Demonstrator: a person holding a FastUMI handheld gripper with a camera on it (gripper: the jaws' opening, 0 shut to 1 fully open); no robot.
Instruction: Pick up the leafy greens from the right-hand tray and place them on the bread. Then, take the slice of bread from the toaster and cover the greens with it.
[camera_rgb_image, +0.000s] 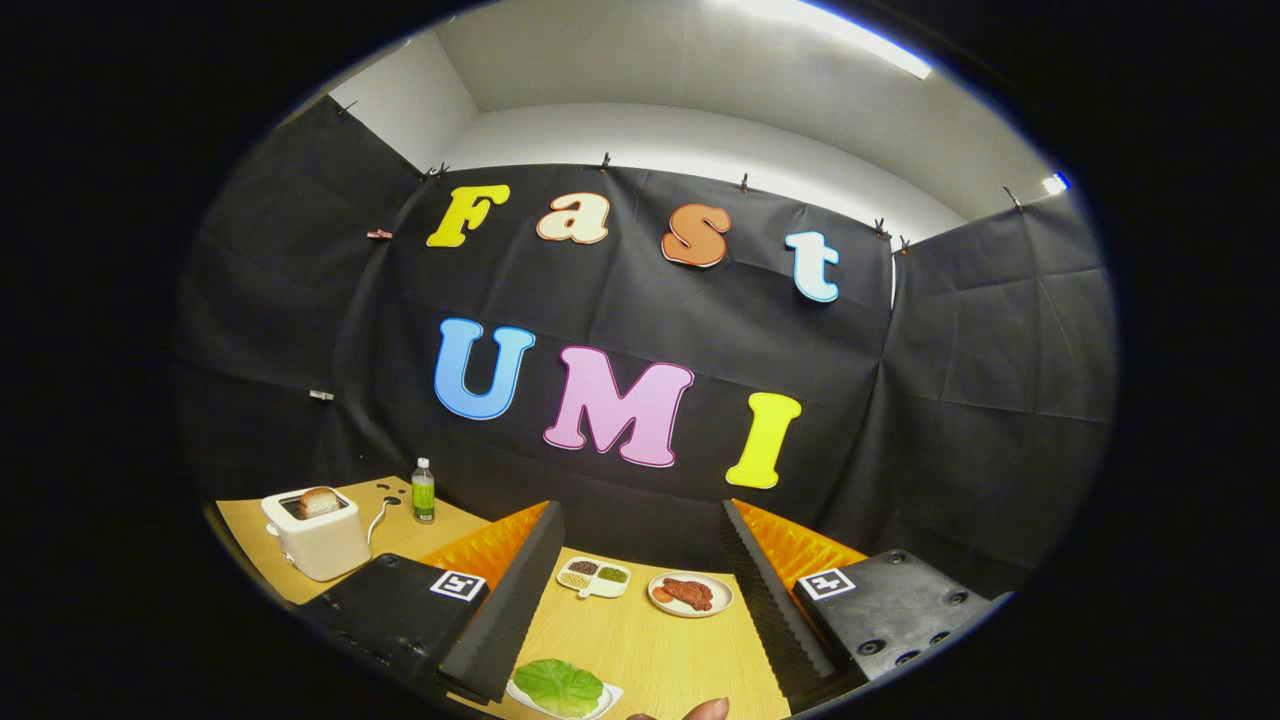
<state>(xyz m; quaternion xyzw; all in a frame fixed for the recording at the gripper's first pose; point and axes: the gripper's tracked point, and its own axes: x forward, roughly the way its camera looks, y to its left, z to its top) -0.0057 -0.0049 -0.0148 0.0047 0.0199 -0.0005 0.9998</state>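
Hovering over the light wooden table (660, 650), the hand-held gripper (640, 590) has its fingers spread wide, gripping nothing. Low in the frame between them lies a green lettuce leaf (558, 687) on a white rectangular tray (604, 698). At lower left stands a white toaster (317, 541) with a bread slice (319, 501) in its slot.

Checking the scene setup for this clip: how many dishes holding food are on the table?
3. A divided dish of grains and a plate of meat lie beyond the open gripper; a tray of leafy greens sits between its fingers. Others may be hidden behind the fingers.
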